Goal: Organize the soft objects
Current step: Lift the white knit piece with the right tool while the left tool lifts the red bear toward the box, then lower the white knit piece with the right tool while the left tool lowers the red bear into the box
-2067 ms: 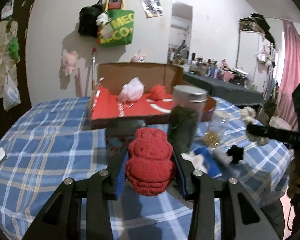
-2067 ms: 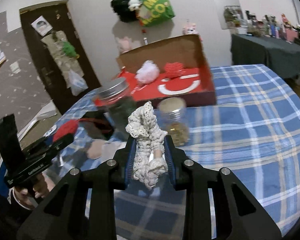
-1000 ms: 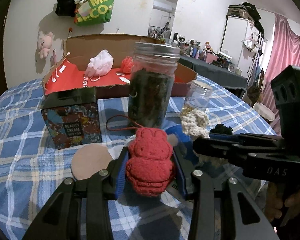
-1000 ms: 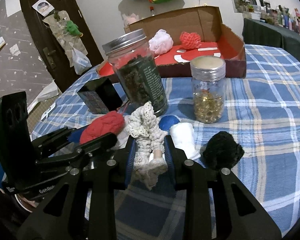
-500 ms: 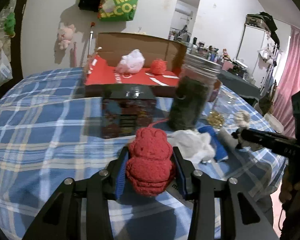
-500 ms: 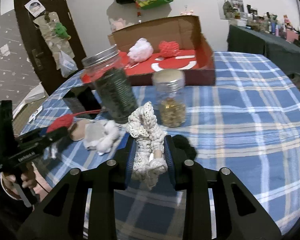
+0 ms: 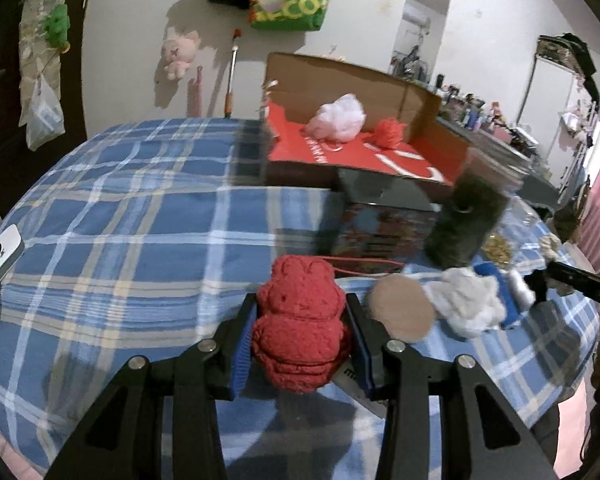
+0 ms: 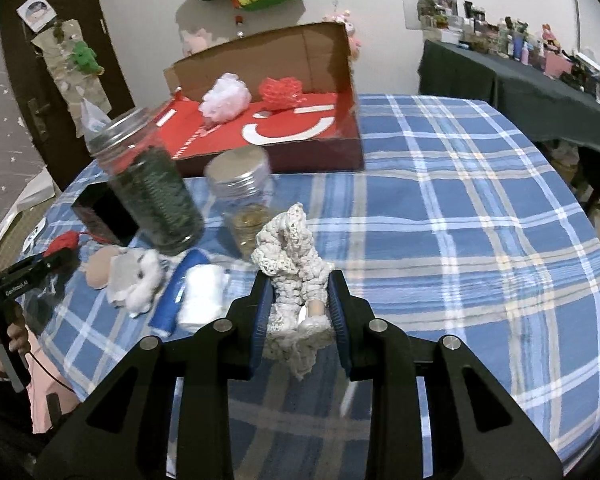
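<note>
a: left tool point(image 7: 300, 340) was clamped on a red knit toy point(image 7: 300, 320), pads squeezing both its sides, toy upright above the worktop point(image 7: 140, 248). right tool point(image 8: 298, 312) was nearly closed on a cream crochet piece point(image 8: 290, 256), which bulged up out of the jaws.

b: why held like that?

a: my guess, both were carried toward the box point(image 8: 312, 60) at the far side. red inside, back flap up, already holding a white pouf point(image 8: 226, 96) and a red pouf point(image 8: 282, 92), so it read as the drop spot for soft things.

b: what was left out?

a: a white fluffy wad point(image 8: 140, 276), a round tan pad point(image 7: 400, 312), a white roll point(image 8: 204, 296) touching a blue tube point(image 8: 180, 292). all lay near the jars, well apart from the box. hard stuff stood between: big jar point(image 8: 152, 192) with dark fill, small jar point(image 8: 244, 196) with yellow bits, a dark tin point(image 7: 384, 216).

b: surface, room?

a: blue plaid cloth over the worktop, looked soft and wrinkled. white wall with a green bag point(image 7: 292, 0) and a pink plush point(image 7: 176, 56) hung on it, dark door point(image 8: 48, 80) to the left in the right view, cluttered side table point(image 8: 520, 76) to the right. left view was a bit blurred.
</note>
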`<control>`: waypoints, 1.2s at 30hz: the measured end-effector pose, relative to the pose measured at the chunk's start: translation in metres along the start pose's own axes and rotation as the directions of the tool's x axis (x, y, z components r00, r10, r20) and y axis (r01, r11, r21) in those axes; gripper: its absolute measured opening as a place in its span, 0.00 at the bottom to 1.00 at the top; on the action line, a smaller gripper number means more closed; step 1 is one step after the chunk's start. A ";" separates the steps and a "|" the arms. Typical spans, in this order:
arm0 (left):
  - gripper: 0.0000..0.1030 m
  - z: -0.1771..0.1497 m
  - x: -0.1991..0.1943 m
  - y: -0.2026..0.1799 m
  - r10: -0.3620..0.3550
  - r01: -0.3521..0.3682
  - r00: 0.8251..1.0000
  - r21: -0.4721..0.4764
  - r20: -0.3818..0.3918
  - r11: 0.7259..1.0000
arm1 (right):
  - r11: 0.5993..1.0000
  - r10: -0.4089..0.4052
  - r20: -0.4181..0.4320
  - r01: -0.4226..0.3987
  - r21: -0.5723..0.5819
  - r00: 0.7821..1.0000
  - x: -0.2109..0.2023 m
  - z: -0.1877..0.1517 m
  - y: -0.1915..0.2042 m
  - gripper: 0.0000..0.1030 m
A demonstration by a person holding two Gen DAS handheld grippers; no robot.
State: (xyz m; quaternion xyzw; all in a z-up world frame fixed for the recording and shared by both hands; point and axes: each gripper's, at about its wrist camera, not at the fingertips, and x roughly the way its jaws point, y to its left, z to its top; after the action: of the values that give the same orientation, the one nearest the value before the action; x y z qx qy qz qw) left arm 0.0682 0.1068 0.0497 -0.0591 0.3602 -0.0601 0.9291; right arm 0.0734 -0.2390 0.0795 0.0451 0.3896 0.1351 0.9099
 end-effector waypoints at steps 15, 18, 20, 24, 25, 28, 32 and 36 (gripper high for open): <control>0.43 0.051 0.029 0.014 -0.022 0.028 0.999 0.262 -0.026 0.965 | 0.995 0.045 -0.102 -0.053 -0.083 0.994 0.036 0.045 -0.028 0.27; 0.43 0.060 0.036 0.015 -0.069 0.076 0.997 0.301 -0.035 0.951 | 0.991 0.055 -0.109 -0.067 -0.114 0.993 0.041 0.053 -0.029 0.27; 0.43 0.065 0.039 0.013 -0.085 0.094 0.996 0.333 -0.040 0.938 | 0.989 0.057 -0.118 -0.073 -0.132 0.991 0.044 0.057 -0.028 0.27; 0.43 0.072 0.046 0.011 -0.108 0.121 0.993 0.372 -0.055 0.920 | 0.982 0.057 -0.136 -0.080 -0.173 0.989 0.052 0.063 -0.024 0.27; 0.43 0.075 0.048 0.011 -0.116 0.130 0.992 0.377 -0.058 0.917 | 0.980 0.059 -0.139 -0.083 -0.181 0.989 0.053 0.064 -0.024 0.27; 0.43 0.080 0.050 0.011 -0.145 0.156 0.988 0.409 -0.058 0.899 | 0.978 0.062 -0.147 -0.090 -0.191 0.987 0.056 0.068 -0.024 0.27; 0.43 0.089 0.053 0.012 -0.168 0.177 0.984 0.431 -0.058 0.885 | 0.973 0.102 -0.160 -0.132 -0.191 0.982 0.062 0.077 -0.026 0.27; 0.43 0.099 0.054 0.011 -0.203 0.211 0.977 0.445 -0.067 0.870 | 0.967 0.139 -0.167 -0.170 -0.190 0.976 0.064 0.086 -0.024 0.27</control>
State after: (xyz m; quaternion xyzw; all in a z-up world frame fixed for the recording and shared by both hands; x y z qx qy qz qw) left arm 0.1749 0.1158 0.0848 0.1197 0.3364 -0.2415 0.9023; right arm 0.1826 -0.2423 0.0898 -0.0280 0.4376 0.2480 0.8638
